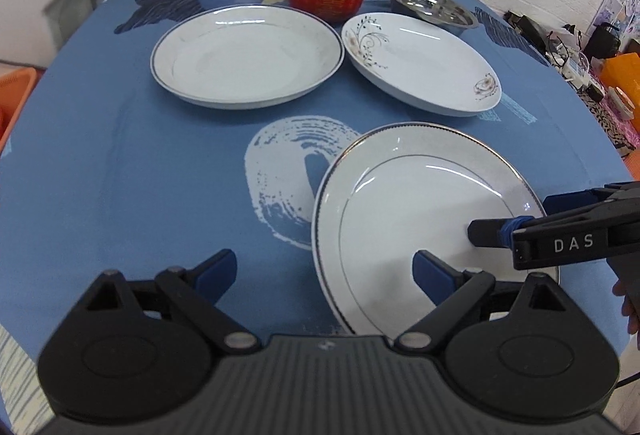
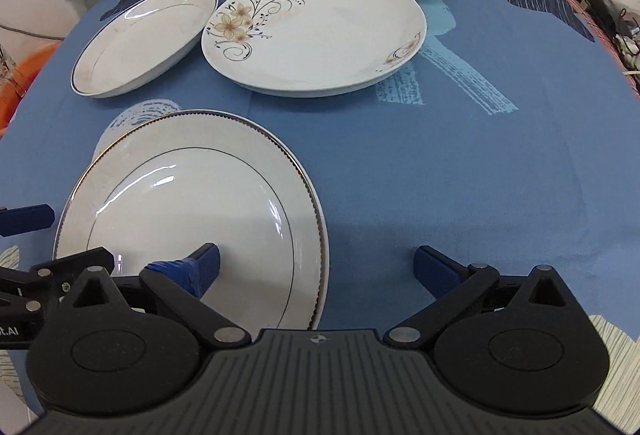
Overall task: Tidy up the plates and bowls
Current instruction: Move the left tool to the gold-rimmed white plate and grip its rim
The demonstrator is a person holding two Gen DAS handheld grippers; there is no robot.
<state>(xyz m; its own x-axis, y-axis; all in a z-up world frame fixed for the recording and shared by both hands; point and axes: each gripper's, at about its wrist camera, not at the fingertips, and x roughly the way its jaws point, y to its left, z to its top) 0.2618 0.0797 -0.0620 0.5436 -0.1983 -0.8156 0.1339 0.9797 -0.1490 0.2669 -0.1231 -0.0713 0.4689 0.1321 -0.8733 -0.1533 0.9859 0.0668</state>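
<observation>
Three plates lie apart on the blue table (image 2: 420, 175), with three bowls in a row behind them — nothing is stacked yet. The silver-rimmed plate (image 2: 192, 203) sits nearest. Both tools bracket it, probably because it is the closest piece to collect.

The left hand-held gripper (image 1: 324, 275) is spread wide, its right finger over the plate's near edge, grasping nothing. The right hand-held gripper (image 2: 316, 263) is likewise released; its left finger (image 2: 204, 263) hangs over the plate's well — whether it touches cannot be told.

The blue-rimmed plate (image 2: 144, 43) and flowered plate (image 2: 320, 35) lie just beside each other further back, a likely stacking place.
</observation>
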